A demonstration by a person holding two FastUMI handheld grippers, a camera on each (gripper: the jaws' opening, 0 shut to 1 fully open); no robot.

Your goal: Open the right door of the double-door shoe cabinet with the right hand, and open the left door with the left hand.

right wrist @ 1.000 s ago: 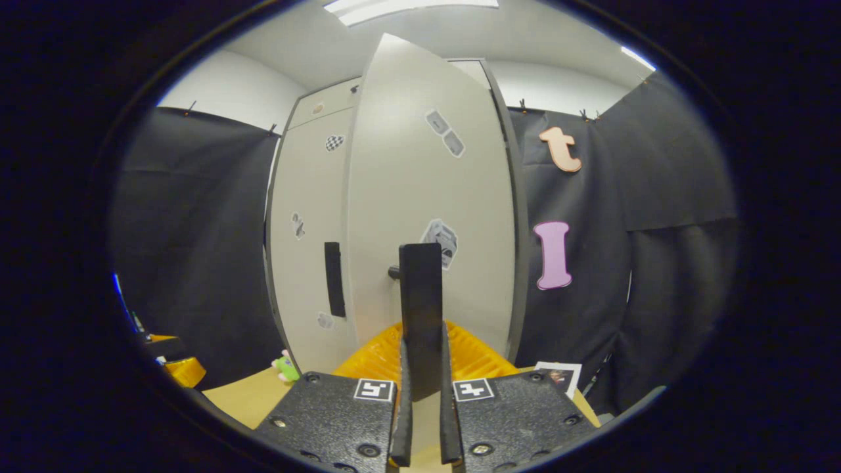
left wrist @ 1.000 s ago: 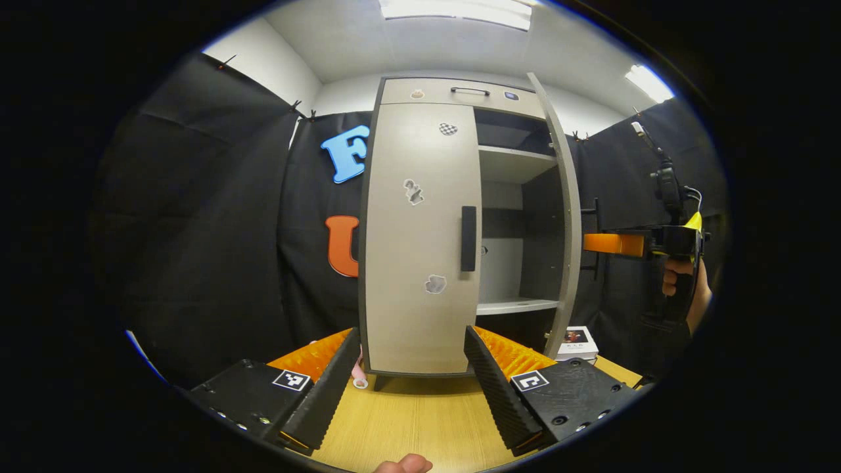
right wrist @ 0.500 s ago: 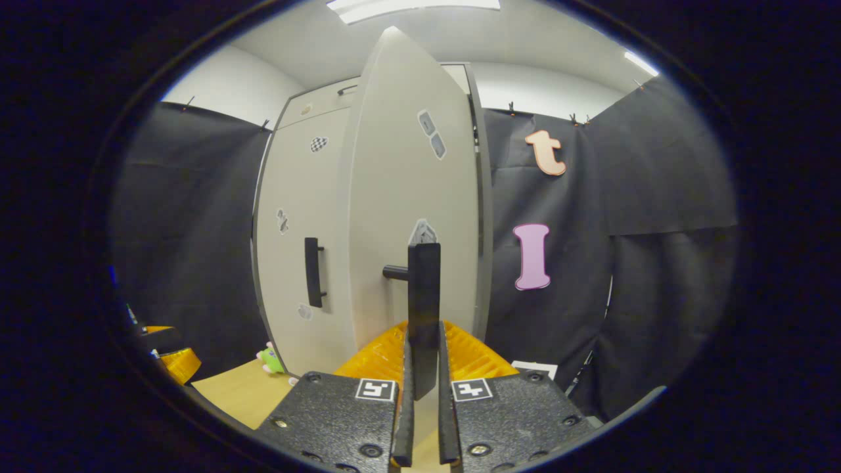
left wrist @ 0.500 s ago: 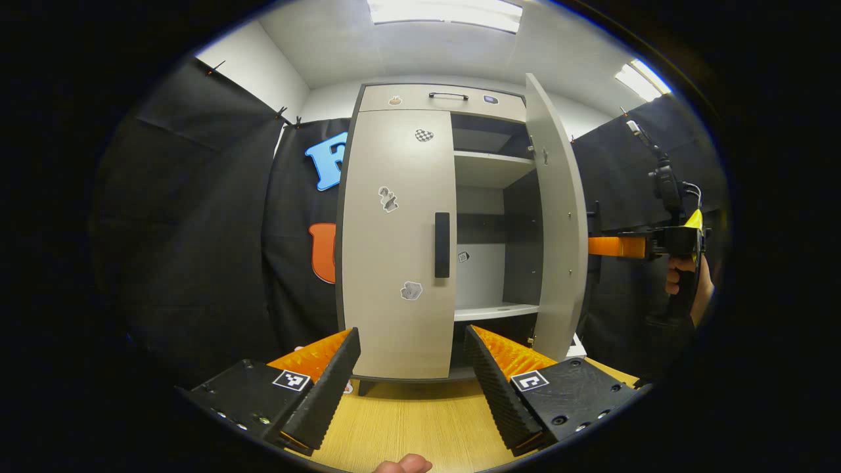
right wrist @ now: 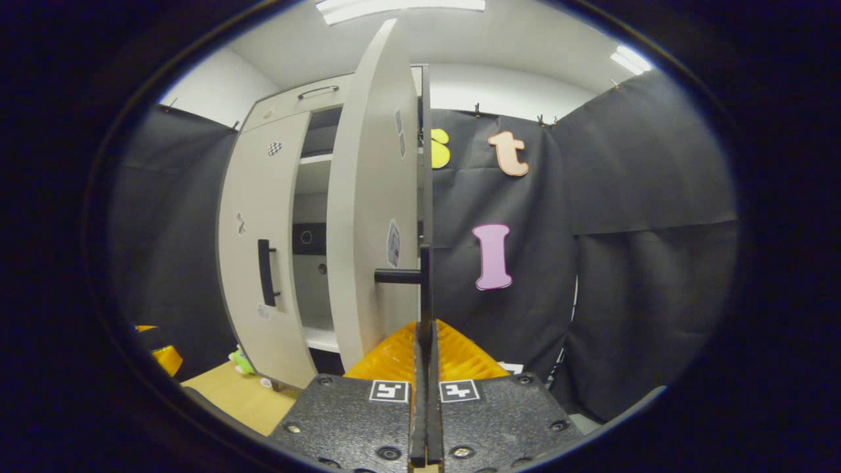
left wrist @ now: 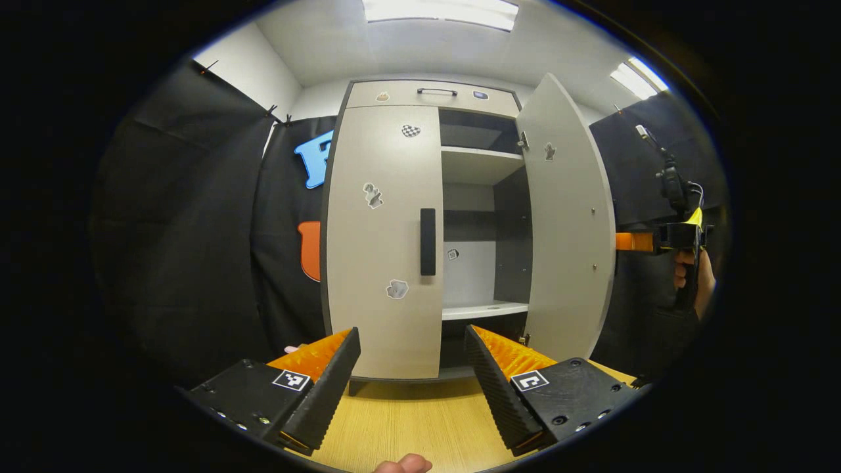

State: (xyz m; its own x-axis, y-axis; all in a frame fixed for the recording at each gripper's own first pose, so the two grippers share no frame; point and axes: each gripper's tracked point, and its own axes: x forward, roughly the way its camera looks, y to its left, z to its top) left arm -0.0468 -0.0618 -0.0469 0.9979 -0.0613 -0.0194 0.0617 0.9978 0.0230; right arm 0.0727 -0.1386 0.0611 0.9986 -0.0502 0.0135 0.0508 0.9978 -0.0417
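Note:
The grey shoe cabinet (left wrist: 430, 98) stands on the table ahead of me. Its left door (left wrist: 381, 236) is closed, with a black vertical handle (left wrist: 428, 241) at its inner edge. My left gripper (left wrist: 412, 374) is open, low in front of that door and apart from it. The right door (left wrist: 568, 223) is swung wide open. In the right gripper view this door (right wrist: 371, 197) shows almost edge-on, and my right gripper (right wrist: 426, 328) is shut on its black handle (right wrist: 425, 282). That right gripper (left wrist: 657, 240) and the hand (left wrist: 690, 276) holding it show beyond the open door.
Pale shelves (left wrist: 483, 309) sit inside the open half. A drawer with a handle (left wrist: 436, 91) tops the cabinet. The wooden table (left wrist: 407, 420) runs toward me. A small green toy (right wrist: 241, 361) lies by the cabinet's foot. Black cloth walls stand close on both sides.
The right door has swung much wider open, drawn by the right gripper on its handle. The left gripper stays open in front of the closed left door.

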